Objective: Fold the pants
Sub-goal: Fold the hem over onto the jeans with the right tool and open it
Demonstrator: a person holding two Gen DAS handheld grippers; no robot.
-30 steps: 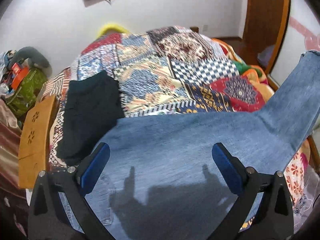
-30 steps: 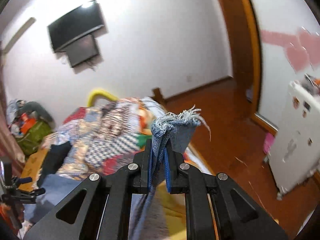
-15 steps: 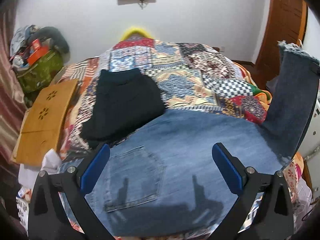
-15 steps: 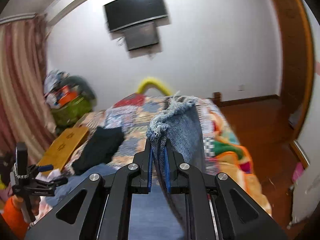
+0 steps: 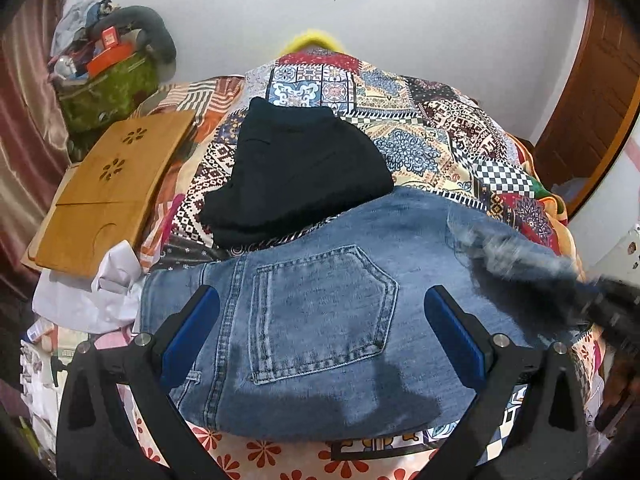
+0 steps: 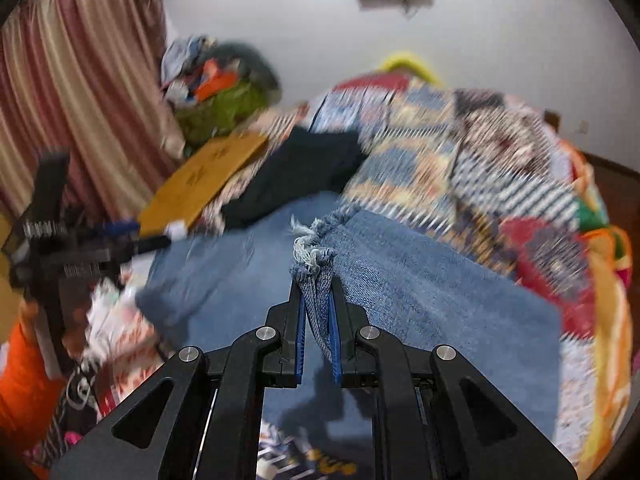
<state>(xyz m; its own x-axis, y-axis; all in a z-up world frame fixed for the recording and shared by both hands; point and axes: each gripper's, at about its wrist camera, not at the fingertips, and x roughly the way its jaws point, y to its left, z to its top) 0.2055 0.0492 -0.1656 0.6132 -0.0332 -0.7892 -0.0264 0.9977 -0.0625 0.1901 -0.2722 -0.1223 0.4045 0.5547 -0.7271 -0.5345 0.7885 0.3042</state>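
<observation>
Blue jeans (image 5: 320, 320) lie on the patchwork bed, back pocket up, waist toward the left. My left gripper (image 5: 320, 320) hovers open and empty above the pocket. My right gripper (image 6: 316, 304) is shut on the frayed leg hems (image 6: 312, 256) and holds them over the seat of the jeans (image 6: 420, 300), so the legs are folded over. In the left wrist view the right gripper and the hems (image 5: 520, 256) show blurred at the right. The left gripper (image 6: 80, 240) shows at the left of the right wrist view.
A folded black garment (image 5: 296, 172) lies on the quilt (image 5: 420, 128) just beyond the jeans. A wooden lap tray (image 5: 108, 184) sits at the left bed edge, with white cloth (image 5: 92, 292) below it. A green bag with clutter (image 5: 104, 84) stands in the left corner.
My right gripper has swung the leg hems from high at the right down and leftward over the jeans' seat. The left view has shifted toward the waist and pocket.
</observation>
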